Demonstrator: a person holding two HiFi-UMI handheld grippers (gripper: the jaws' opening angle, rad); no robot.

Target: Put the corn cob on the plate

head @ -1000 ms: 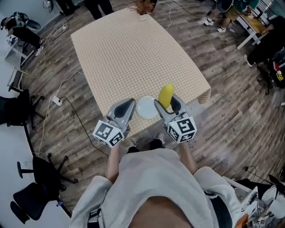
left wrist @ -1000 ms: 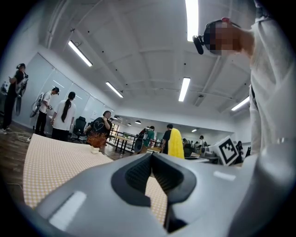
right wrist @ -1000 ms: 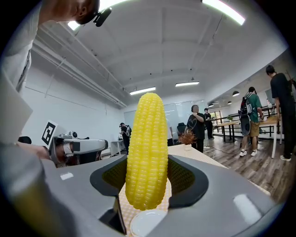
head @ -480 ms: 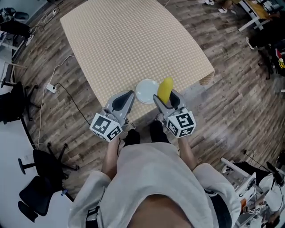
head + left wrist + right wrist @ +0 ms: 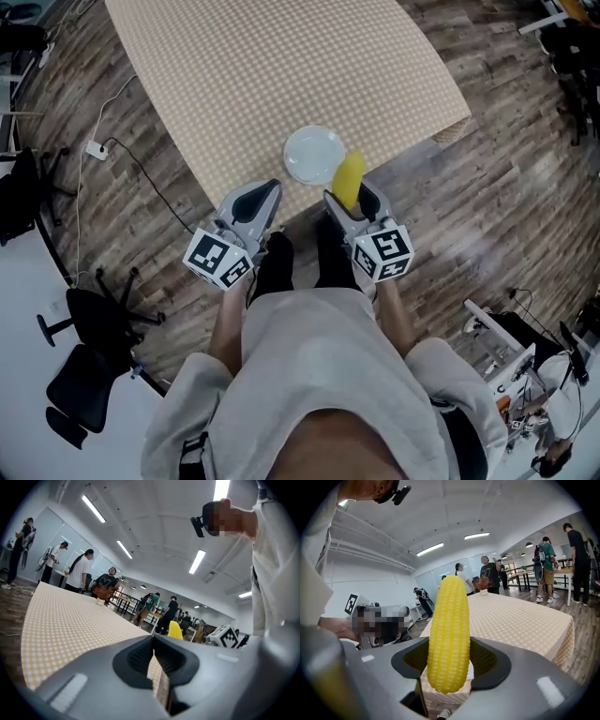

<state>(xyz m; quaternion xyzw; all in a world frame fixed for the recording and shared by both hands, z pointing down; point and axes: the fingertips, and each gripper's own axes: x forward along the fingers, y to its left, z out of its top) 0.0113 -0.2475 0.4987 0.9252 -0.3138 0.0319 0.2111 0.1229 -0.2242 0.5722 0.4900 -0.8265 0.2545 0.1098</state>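
A yellow corn cob (image 5: 349, 180) stands upright between the jaws of my right gripper (image 5: 351, 199), which is shut on it; the right gripper view shows the cob (image 5: 450, 634) filling the gap of that gripper (image 5: 450, 657). A white plate (image 5: 314, 156) lies near the front edge of the checkered table (image 5: 262, 66), just beyond and left of the cob's tip. My left gripper (image 5: 257, 201) hovers over the table's front edge, left of the plate, shut with nothing in it. In the left gripper view its jaws (image 5: 153, 652) meet on a thin slit, and the cob (image 5: 175, 630) shows to the right.
The table's front edge and right corner (image 5: 450, 127) lie close to both grippers. On the wooden floor to the left are a power strip (image 5: 97, 148) with cables and a black office chair (image 5: 84, 375). Several people stand across the room in the gripper views.
Both grippers have sunk and drawn back, so the plate now lies beyond their tips instead of between them. The corn cob has stayed in the right gripper.
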